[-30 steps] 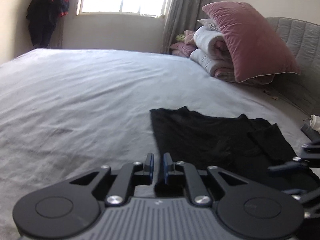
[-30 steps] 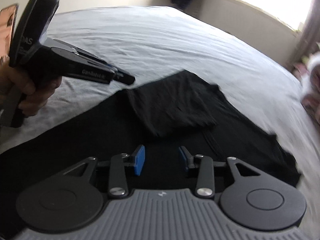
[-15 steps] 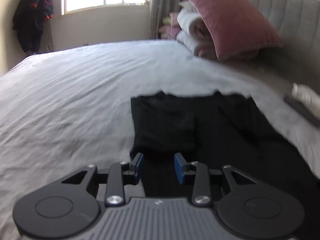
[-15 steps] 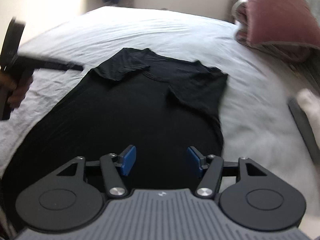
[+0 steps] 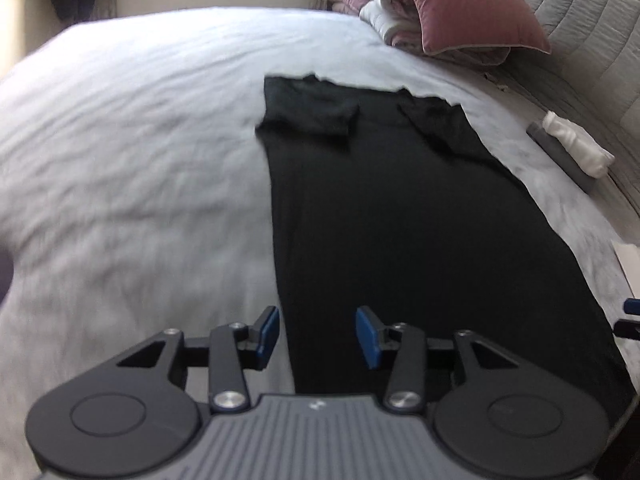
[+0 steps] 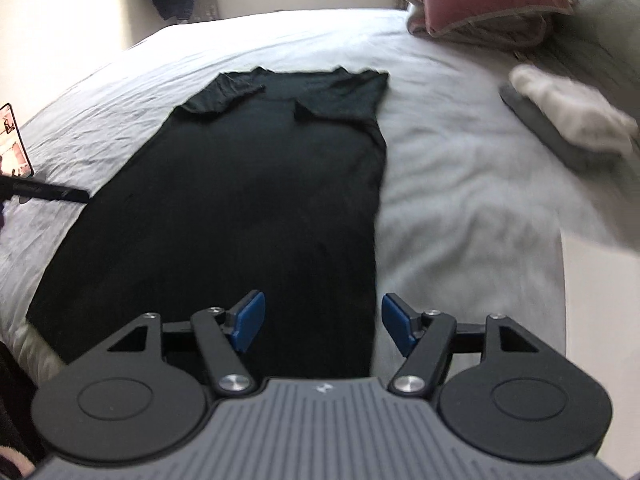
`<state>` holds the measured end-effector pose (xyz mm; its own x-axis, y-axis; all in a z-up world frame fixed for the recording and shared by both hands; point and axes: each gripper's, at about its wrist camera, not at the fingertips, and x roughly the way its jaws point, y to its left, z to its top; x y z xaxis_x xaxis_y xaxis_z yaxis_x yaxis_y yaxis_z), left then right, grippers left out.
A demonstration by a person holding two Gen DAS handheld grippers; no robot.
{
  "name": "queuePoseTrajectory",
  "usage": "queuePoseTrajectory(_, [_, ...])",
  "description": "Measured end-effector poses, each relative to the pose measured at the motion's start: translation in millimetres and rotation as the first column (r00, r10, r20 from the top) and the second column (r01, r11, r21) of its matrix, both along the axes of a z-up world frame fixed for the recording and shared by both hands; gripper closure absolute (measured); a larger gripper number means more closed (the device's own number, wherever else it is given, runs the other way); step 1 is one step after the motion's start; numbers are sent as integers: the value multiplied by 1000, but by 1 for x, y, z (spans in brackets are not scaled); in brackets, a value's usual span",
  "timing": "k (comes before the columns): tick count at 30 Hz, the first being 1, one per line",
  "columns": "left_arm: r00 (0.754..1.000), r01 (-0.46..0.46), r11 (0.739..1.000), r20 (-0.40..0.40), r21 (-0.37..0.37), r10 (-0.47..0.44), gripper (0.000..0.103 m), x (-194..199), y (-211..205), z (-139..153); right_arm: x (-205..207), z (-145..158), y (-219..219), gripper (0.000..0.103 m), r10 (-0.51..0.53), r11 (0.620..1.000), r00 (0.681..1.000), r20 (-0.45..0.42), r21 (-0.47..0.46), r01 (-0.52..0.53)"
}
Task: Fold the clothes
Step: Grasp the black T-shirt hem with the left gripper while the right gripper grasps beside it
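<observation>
Black garment point(image 5: 404, 216) laid flat and lengthwise on the white bed point(image 5: 132, 168), both sleeves already turned inward at the far end, hem nearest the tools. Left tool point(image 5: 316, 330): blue pads spread and empty, poised over the hem's left corner, the cloth's left edge running away just inside its left pad. Right tool point(image 6: 322, 322): likewise spread and empty, straddling the hem's right edge, which passes just inside its right pad. The step in hand appears to be gripping both hem corners for a lengthwise fold; motion blur leaves the height above the cloth uncertain. Good practice: lower both together, pinch only the garment's layers, not the bed sheet, and keep the corners level. Ahead and right of both: pink pillow point(image 5: 468, 4).
</observation>
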<state>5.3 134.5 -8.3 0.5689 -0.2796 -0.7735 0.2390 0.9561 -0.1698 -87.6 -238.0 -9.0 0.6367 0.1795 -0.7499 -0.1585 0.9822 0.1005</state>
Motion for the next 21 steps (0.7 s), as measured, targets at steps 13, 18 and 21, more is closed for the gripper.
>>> queuePoseTrajectory(13, [975, 65, 972, -194, -226, -111, 75, -54, 35, -30, -52, -35, -68, 51, -35, 900, 985, -169, 424, 105])
queuePoseTrajectory(18, [961, 69, 942, -233, -327, -151, 75, -57, 45, -41, -56, -45, -83, 55, 19, 816, 975, -223, 567, 114])
queuePoseTrajectory(21, [948, 75, 921, -258, -383, -184, 75, -54, 49, -47, -54, -48, -84, 55, 39, 796, 971, -236, 595, 113])
